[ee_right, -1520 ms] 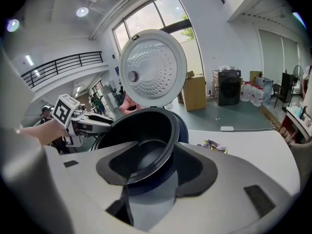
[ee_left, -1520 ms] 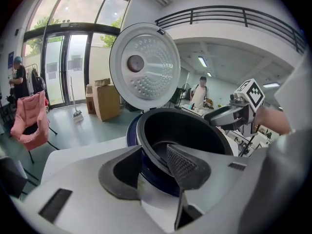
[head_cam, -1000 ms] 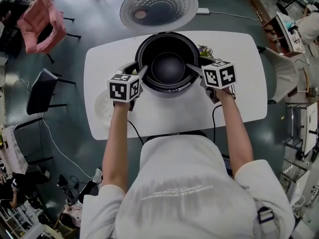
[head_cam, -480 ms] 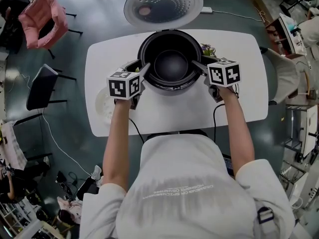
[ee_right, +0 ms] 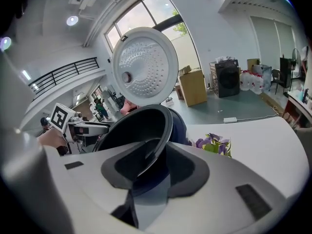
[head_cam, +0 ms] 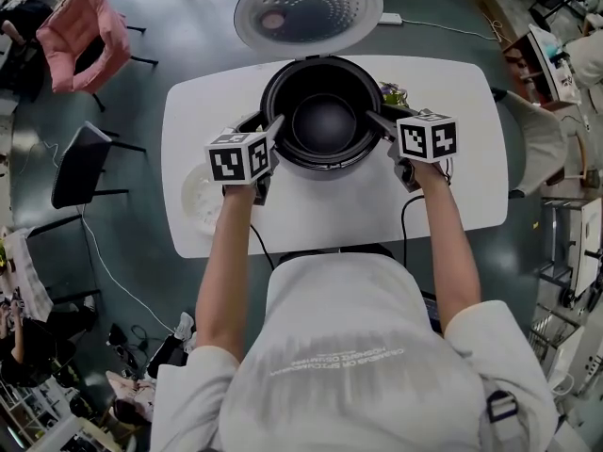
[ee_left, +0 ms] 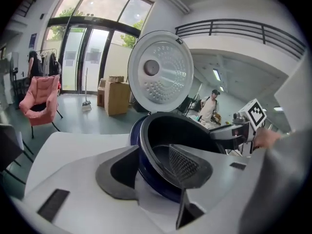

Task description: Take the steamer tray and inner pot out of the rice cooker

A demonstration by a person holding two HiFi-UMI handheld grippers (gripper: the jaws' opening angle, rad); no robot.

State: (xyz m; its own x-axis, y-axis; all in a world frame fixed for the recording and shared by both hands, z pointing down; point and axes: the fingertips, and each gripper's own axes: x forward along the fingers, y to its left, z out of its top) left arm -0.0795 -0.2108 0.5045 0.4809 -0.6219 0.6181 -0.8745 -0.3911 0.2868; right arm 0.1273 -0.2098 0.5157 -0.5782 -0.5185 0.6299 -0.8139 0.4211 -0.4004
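I see a white table (head_cam: 452,186) on a dull grey-green floor (head_cam: 170,26). The rice cooker (ee_left: 152,178) has a dark blue body, and its inner pot (head_cam: 322,121) is black throughout. The lid (head_cam: 308,9) is white, its silvery inner face dotted with rings of small holes. At the table's far edge there's a purple-and-green bundle (ee_right: 213,144). Off the far left corner, a pink chair (head_cam: 83,34).
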